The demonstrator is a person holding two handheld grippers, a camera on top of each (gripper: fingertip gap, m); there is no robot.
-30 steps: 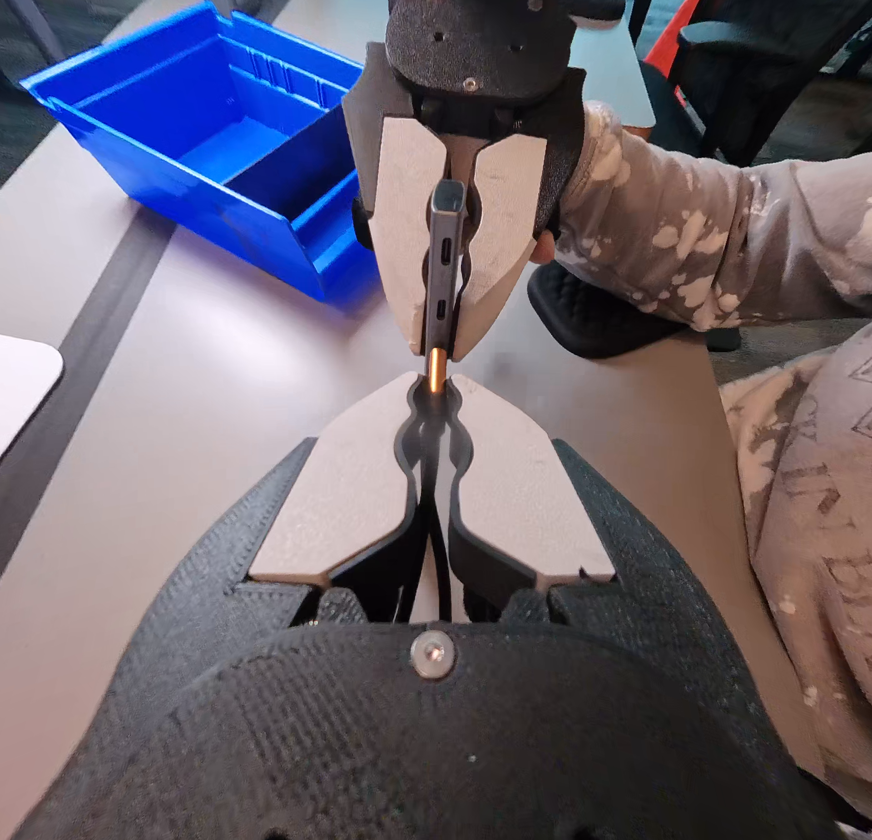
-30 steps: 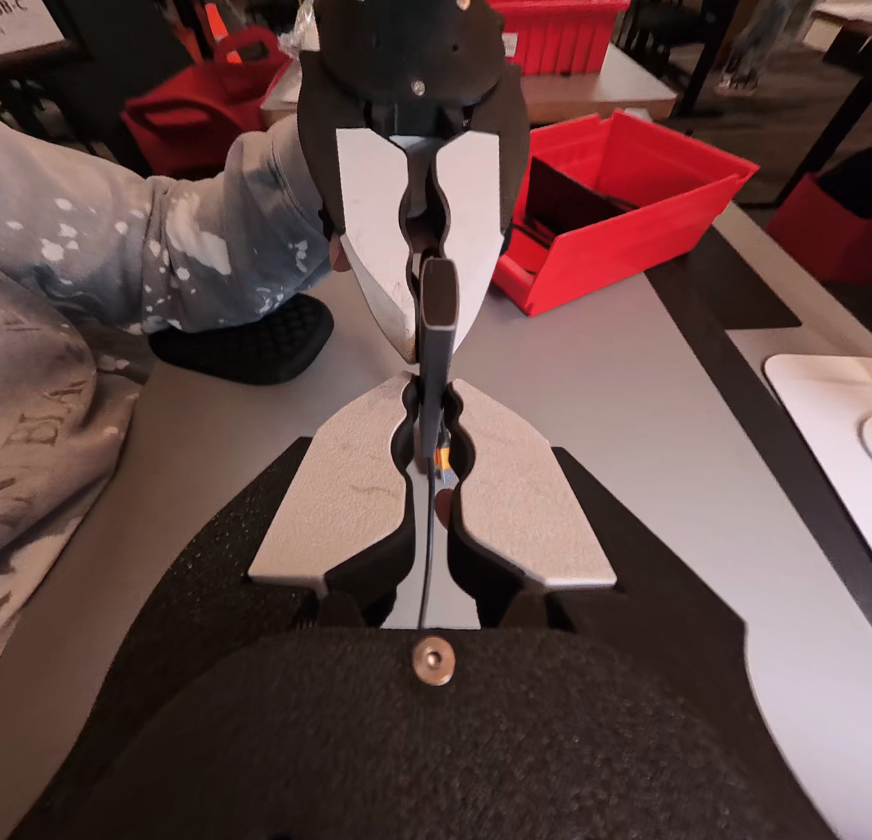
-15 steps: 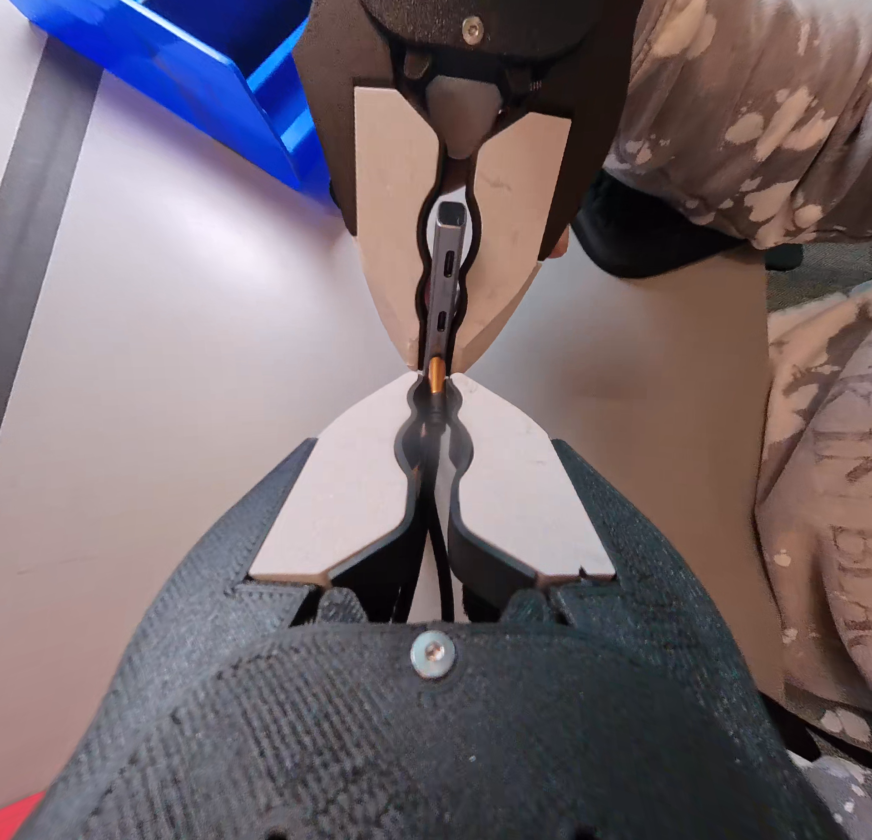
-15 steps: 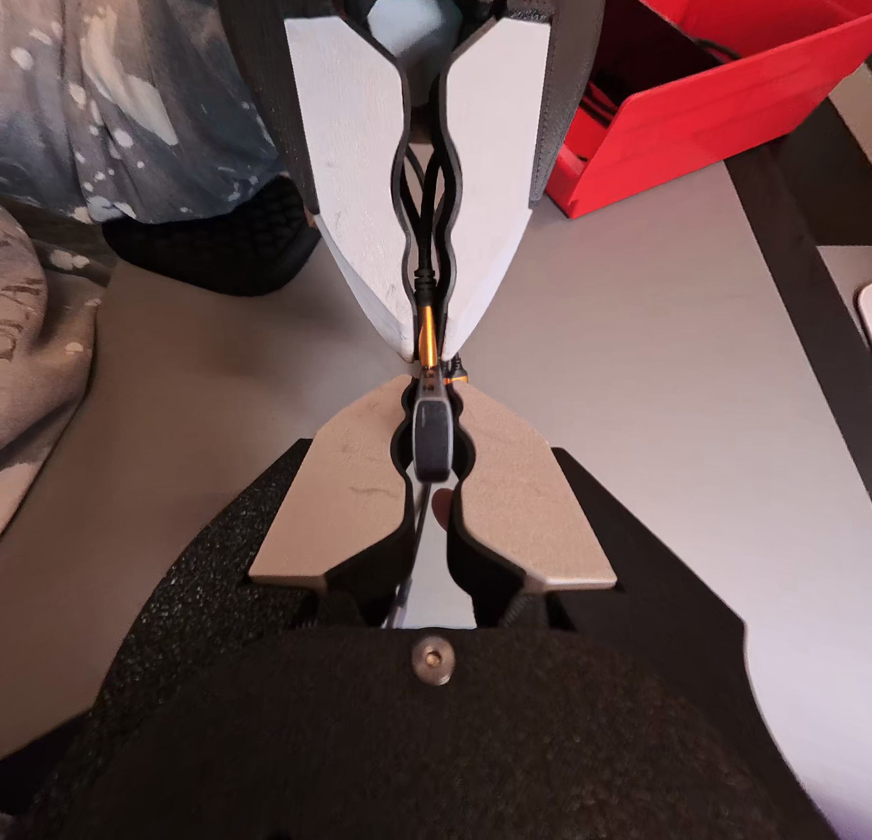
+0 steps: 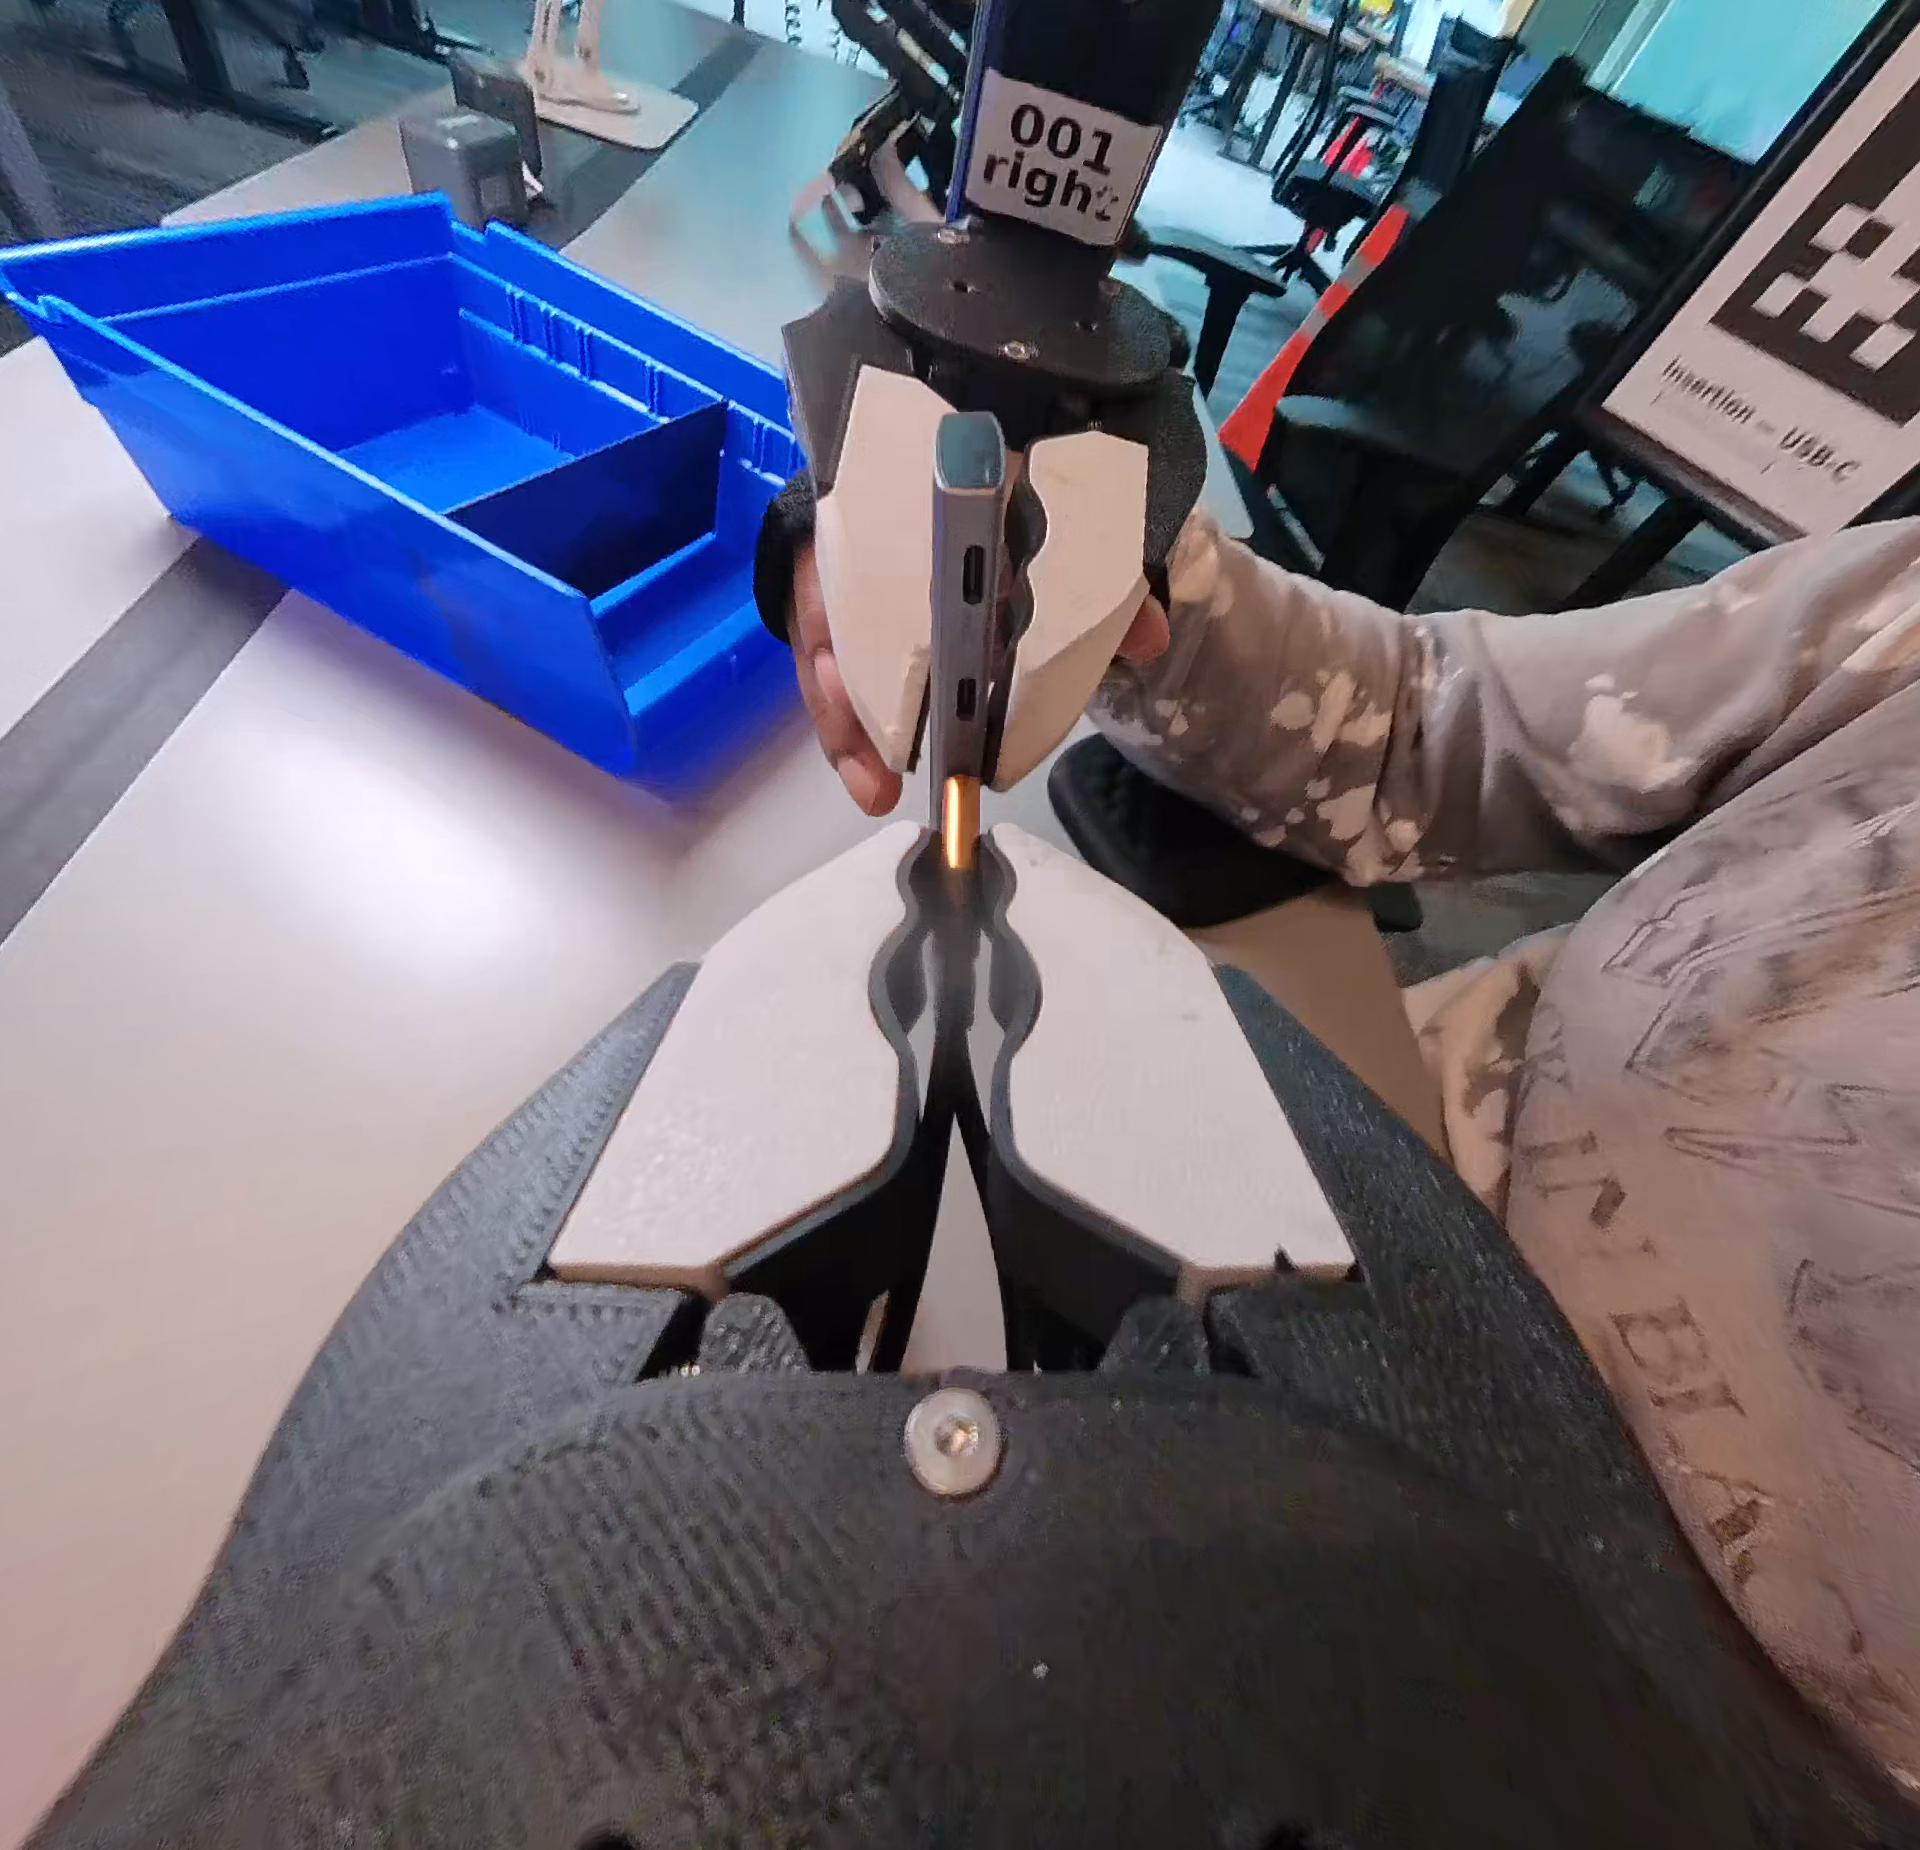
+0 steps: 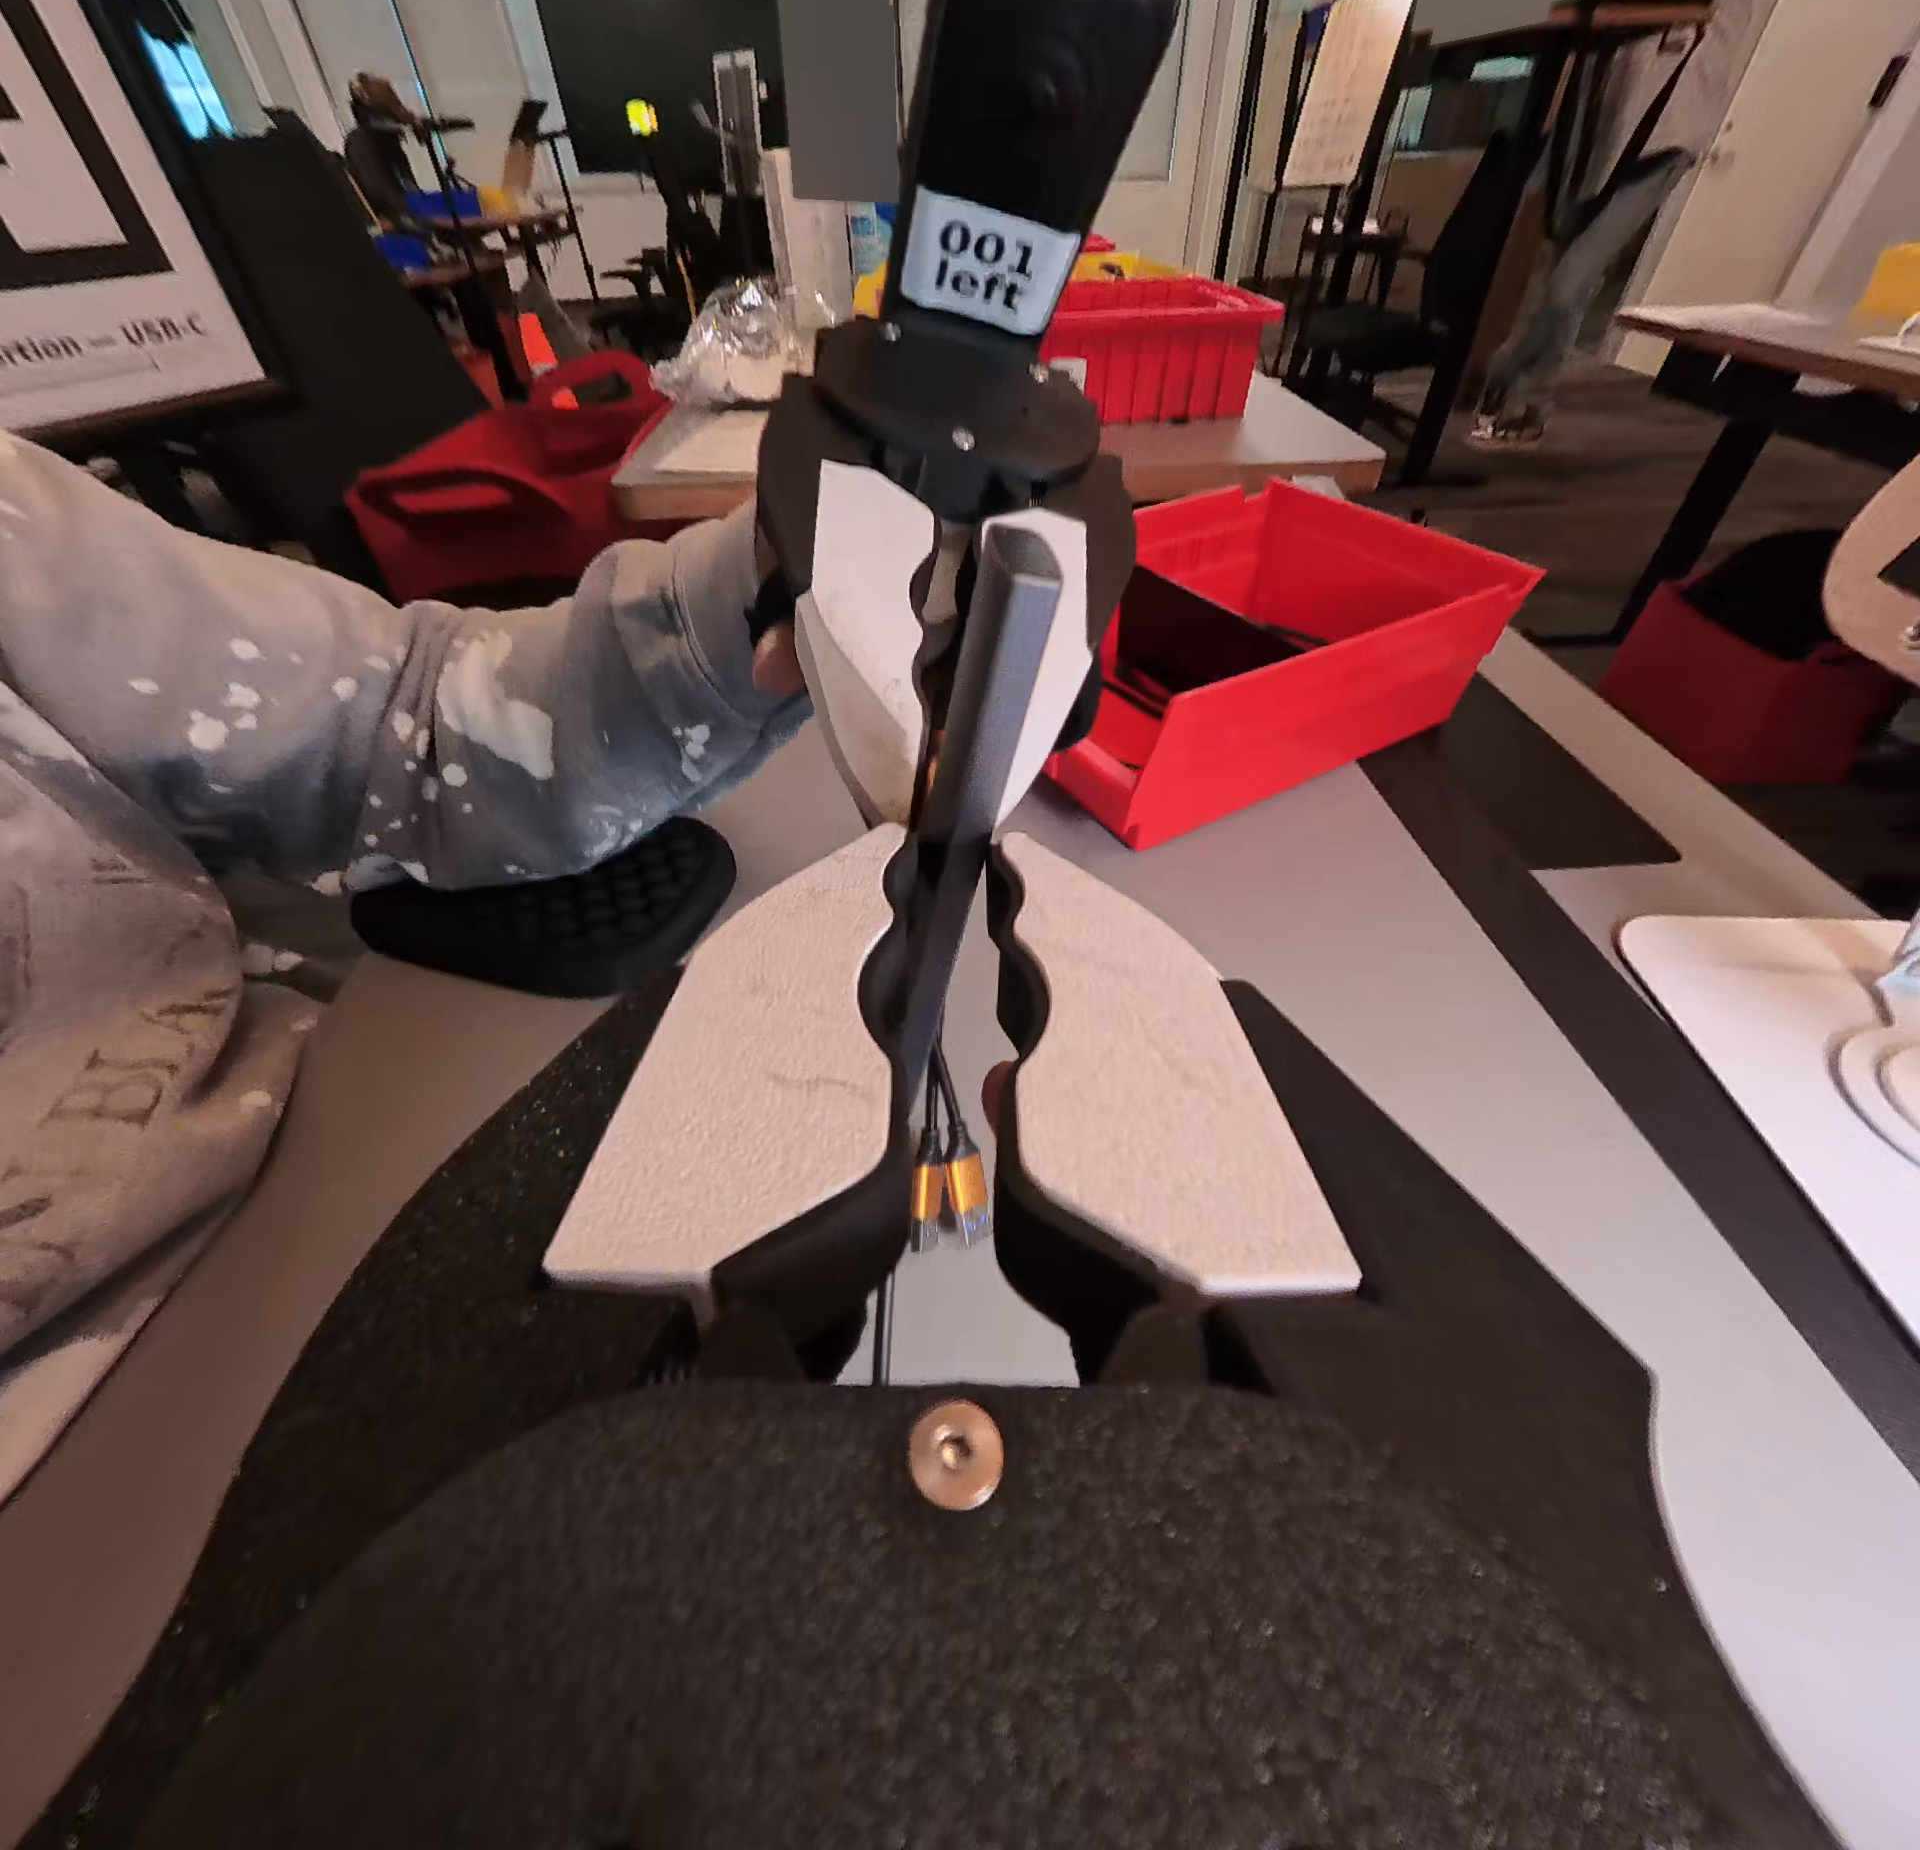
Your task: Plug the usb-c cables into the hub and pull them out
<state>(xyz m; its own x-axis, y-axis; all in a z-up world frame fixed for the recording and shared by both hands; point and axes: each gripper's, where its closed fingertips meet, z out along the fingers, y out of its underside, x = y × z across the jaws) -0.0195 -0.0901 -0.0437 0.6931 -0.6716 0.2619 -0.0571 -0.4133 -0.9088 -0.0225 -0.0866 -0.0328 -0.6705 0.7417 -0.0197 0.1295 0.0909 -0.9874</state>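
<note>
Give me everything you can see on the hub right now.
The hub is a slim grey, metal-looking bar with a darker end cap, held off the table, clamped between the right gripper fingers. Two oval ports on its narrow edge are empty. At its lower end, the orange plug held by the left gripper meets it. Two more orange-collared plugs dangle beneath.

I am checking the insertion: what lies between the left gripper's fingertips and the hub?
Left wrist view: only the orange plug spans from the left gripper to the hub.
</note>
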